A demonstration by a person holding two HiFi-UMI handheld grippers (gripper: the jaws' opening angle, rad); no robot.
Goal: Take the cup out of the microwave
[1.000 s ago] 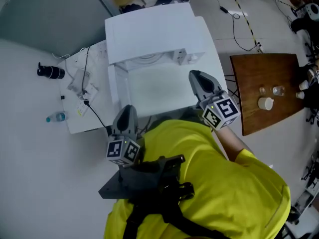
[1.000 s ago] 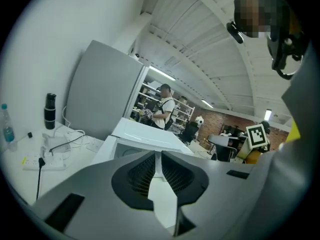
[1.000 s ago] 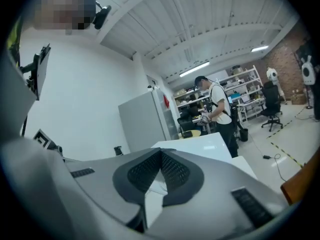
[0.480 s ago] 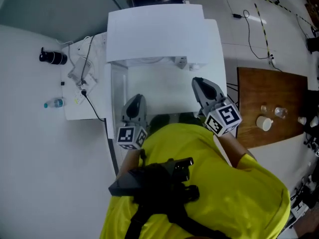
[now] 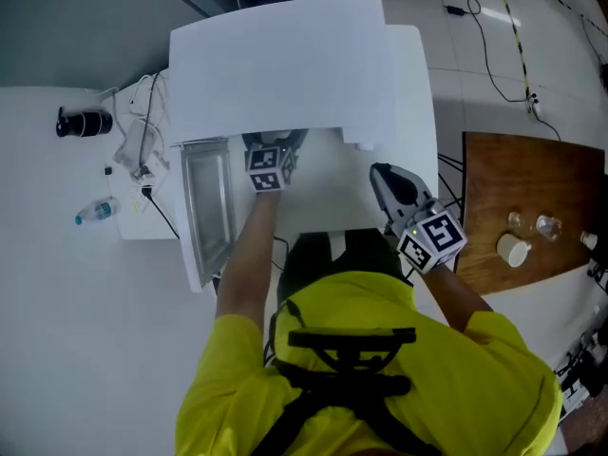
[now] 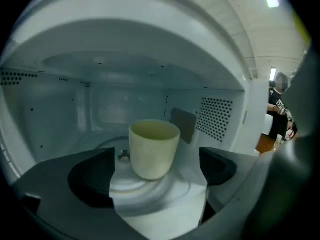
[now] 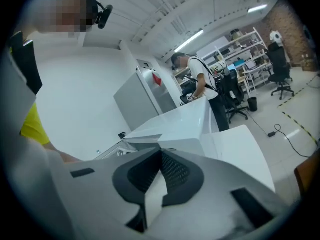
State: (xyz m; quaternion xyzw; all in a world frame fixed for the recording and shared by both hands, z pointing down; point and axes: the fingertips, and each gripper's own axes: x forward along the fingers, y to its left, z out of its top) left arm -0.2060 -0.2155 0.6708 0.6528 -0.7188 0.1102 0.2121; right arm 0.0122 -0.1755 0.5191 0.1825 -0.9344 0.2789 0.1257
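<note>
A cream cup (image 6: 154, 149) stands upright on the glass turntable (image 6: 150, 191) inside the white microwave (image 5: 275, 65), whose door (image 5: 204, 207) hangs open to the left. My left gripper (image 6: 157, 159) reaches into the cavity; its jaws are opening and stand wide on either side of the cup without touching it. In the head view only its marker cube (image 5: 269, 164) shows under the microwave's top edge. My right gripper (image 5: 399, 183) hovers right of the opening over the white table (image 5: 328, 193), shut with nothing between its jaws.
A wooden table (image 5: 503, 179) at the right bears a white cup (image 5: 514, 250) and small glasses. A black cylinder (image 5: 84, 123), a water bottle (image 5: 98, 212) and cables (image 5: 142, 150) lie left of the microwave. A person (image 7: 202, 81) stands in the background.
My left gripper has gone from beside my body forward into the microwave's opening. My right gripper has shifted only slightly.
</note>
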